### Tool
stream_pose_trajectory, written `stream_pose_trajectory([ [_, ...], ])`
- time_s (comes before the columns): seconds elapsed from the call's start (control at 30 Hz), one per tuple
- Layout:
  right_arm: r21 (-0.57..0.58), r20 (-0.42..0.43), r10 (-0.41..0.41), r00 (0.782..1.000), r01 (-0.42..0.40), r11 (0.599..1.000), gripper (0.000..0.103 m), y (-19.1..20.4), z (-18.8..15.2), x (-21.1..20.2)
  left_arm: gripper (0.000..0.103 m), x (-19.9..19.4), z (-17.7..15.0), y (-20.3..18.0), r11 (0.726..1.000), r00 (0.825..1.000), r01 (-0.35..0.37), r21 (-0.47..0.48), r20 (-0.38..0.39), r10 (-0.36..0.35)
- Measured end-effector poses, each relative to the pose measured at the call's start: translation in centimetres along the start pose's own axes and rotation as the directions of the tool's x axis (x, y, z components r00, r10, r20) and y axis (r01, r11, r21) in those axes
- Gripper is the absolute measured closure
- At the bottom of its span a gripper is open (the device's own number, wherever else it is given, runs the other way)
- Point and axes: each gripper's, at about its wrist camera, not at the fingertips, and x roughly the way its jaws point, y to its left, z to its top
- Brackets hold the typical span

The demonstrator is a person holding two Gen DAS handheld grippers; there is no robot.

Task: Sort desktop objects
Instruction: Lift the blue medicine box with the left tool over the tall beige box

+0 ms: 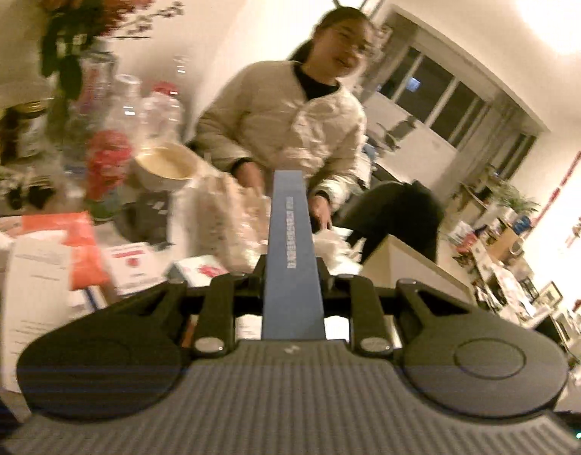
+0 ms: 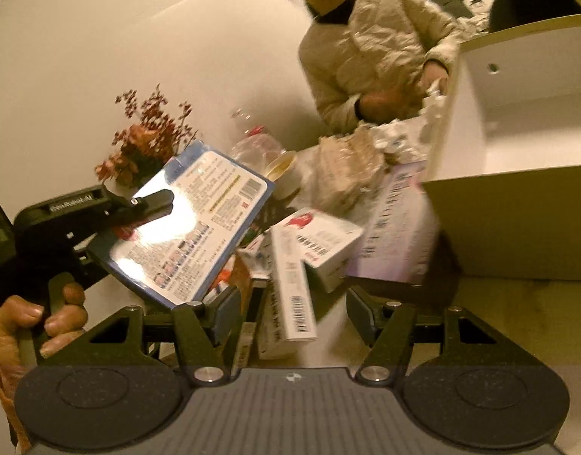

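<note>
The left gripper (image 2: 153, 204), clamped on a blue case (image 2: 191, 223), carries it, probably binward; the right gripper (image 2: 294, 314) gapes empty near the tabletop's boxes (image 2: 317, 242), needing a pick.

Person in a cream quilted jacket (image 1: 290, 121) is sitting behind the desk — dried flowers (image 2: 146, 144) standing against the wall (image 2: 81, 57).

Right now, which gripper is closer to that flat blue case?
Left. The left gripper is clamped on the blue case, holding it up off the table. The right gripper sits open beside it, below its lower corner, not touching.
</note>
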Motion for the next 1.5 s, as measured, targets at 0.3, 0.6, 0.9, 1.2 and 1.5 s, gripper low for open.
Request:
stream_pose_trajectory([
  [0.3, 0.059, 0.055, -0.055, 0.997, 0.052, 0.997, 0.037, -3.2, -0.1, -3.5, 0.083, 3.0, -0.9, -5.4, 0.993, 0.994, 0.104, 0.051, -0.047, -0.102],
  [0.6, 0.105, 0.103, -0.095, 0.990, 0.084, 0.991, 0.037, -5.6, 0.2, -6.3, 0.083, 7.0, -1.5, -10.5, 0.979, 0.980, 0.179, 0.096, -0.104, -0.169],
  [0.9, 0.162, 0.132, -0.153, 0.979, 0.131, 0.978, 0.037, -8.3, 0.5, -8.2, 0.083, 11.9, -2.9, -14.4, 0.966, 0.962, 0.224, 0.131, -0.190, -0.197],
  [1.2, 0.208, 0.170, -0.219, 0.961, 0.183, 0.961, 0.037, -10.8, 0.7, -10.7, 0.083, 16.7, -4.8, -18.0, 0.960, 0.946, 0.235, 0.149, -0.262, -0.191],
  [1.5, 0.249, 0.179, -0.264, 0.948, 0.216, 0.944, 0.037, -12.9, 0.4, -12.0, 0.083, 21.5, -6.7, -21.4, 0.963, 0.929, 0.221, 0.154, -0.335, -0.160],
])
